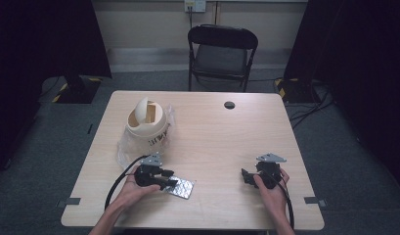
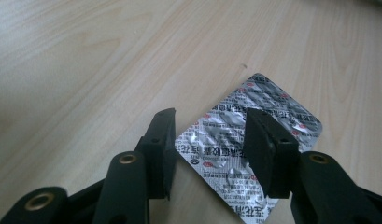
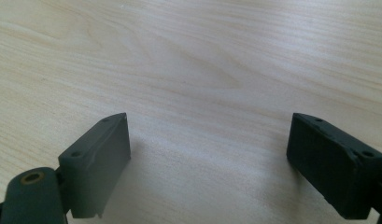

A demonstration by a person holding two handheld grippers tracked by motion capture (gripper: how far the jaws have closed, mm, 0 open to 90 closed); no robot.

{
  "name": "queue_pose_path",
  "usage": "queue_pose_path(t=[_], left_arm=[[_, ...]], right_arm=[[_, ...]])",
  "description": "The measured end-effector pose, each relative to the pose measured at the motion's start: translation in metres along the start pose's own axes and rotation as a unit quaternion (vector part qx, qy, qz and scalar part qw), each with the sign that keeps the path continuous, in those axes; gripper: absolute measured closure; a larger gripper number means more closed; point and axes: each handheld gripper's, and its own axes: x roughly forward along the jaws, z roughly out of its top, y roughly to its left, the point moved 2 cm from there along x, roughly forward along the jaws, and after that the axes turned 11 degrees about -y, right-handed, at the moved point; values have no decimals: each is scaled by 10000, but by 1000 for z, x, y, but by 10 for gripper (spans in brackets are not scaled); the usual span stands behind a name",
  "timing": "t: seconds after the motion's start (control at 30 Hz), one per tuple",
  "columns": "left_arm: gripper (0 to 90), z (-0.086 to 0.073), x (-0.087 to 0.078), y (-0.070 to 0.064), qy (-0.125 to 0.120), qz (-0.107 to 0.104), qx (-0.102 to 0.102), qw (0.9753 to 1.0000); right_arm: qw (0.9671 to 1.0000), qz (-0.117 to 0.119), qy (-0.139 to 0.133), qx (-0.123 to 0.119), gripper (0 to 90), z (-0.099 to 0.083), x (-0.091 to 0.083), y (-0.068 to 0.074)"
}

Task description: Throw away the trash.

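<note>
A silver foil blister pack [image 1: 184, 188] [image 2: 272, 100] with printed text lies flat on the wooden table [image 1: 212, 132] near its front edge, left of centre. My left gripper [image 1: 171, 179] [image 2: 209, 116] hovers low over the pack's near end. Its jaws stand open, one on each side of the pack, without touching it. My right gripper [image 1: 245, 175] [image 3: 209, 123] rests low over bare wood at the front right, jaws wide open with nothing between them.
A cream swing-lid bin [image 1: 146, 122] sits on a clear plastic bag at the table's left-centre. A round cable hole [image 1: 229, 105] is at the back. A black folding chair [image 1: 222, 49] stands beyond the far edge.
</note>
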Motion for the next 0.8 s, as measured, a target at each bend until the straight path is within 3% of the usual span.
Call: queue_pose_path(t=[0.2, 0.27, 0.37, 0.4, 0.43, 0.47, 0.5, 0.63, 0.7, 0.8], left_arm=[[598, -8, -13, -5, 48, 22, -147, 9999], [576, -11, -17, -6, 61, -57, -135, 9999], [302, -13, -19, -7, 18, -298, -210, 9993], [302, -13, -18, -8, 20, -384, -195, 9991], [216, -12, -15, -11, 86, -487, -58, 9988], [194, -12, -15, -11, 86, -487, -58, 9988], [187, -11, -12, -14, 145, -484, 67, 9987], [187, -11, -11, -16, 194, -419, 188, 9988], [198, -12, -10, -23, 280, -232, 509, 9980], [198, -14, -10, -28, 257, -228, 596, 9976]], right_arm=[[10000, 0, 1, 1, 125, 0, 0, 0], [10000, -1, 0, 1, 125, 0, 0, 0], [10000, -1, 0, 4, 125, 0, 0, 0], [10000, -1, 0, 4, 125, 0, 0, 0], [10000, -1, 0, 4, 125, 0, 0, 0], [10000, -1, 0, 4, 125, 0, 0, 0], [10000, -1, -1, 4, 125, 0, 0, 0], [10000, 0, 0, 1, 125, 0, 0, 0], [10000, -2, -1, 4, 125, 0, 0, 0], [10000, 0, 0, 1, 125, 0, 0, 0]])
